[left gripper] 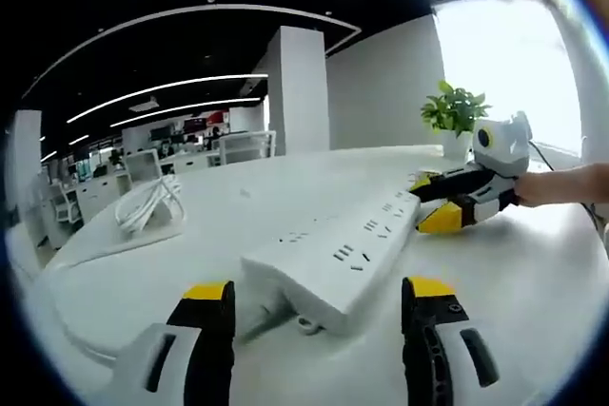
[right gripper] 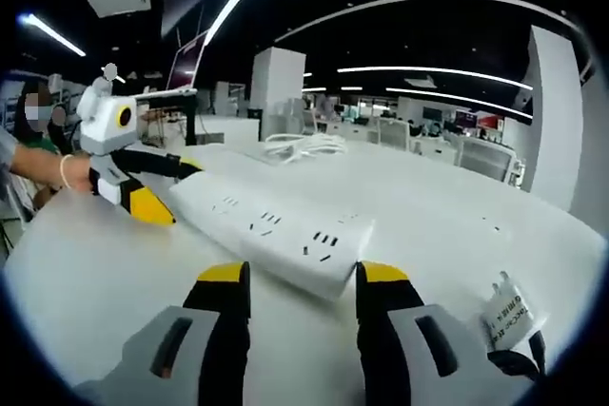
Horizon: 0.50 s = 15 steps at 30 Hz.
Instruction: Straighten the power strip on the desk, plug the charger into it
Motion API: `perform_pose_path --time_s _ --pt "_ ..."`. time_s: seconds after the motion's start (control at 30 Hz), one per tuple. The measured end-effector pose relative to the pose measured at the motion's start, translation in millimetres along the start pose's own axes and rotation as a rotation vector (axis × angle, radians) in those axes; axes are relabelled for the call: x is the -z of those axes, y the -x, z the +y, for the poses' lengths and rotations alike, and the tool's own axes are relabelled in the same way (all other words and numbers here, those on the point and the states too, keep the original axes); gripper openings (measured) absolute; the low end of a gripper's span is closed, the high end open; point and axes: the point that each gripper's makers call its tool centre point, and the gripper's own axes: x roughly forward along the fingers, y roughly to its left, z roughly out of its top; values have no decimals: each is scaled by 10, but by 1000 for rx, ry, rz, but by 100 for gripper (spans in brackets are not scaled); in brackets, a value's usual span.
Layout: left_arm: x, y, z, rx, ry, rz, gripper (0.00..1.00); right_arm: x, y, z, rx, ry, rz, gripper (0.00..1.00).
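In the left gripper view, the left gripper (left gripper: pixel 319 299) is seen released, its yellow-tipped jaws spread on either side of the near end of the power strip (left gripper: pixel 357 246), which lies flat on the white desk (left gripper: pixel 533 282). The strip's far end is met by the right gripper (left gripper: pixel 445 208), held by a hand (left gripper: pixel 561 185).

In the right gripper view, the right gripper's jaws are likewise parted, with one end of the strip just ahead of them. A coiled white cable (left gripper: pixel 145 204) is seen farther off. The charger (right gripper: pixel 506 313) lies beside the right jaw.
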Motion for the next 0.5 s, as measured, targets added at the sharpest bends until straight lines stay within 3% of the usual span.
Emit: perform_pose_path --time_s 0.37,0.5 --pt "4 -40 -21 0 -34 13 64 0 17 -57 12 -22 -3 36" --pt "-7 -40 -45 10 -30 14 58 31 14 -48 11 -21 10 34"
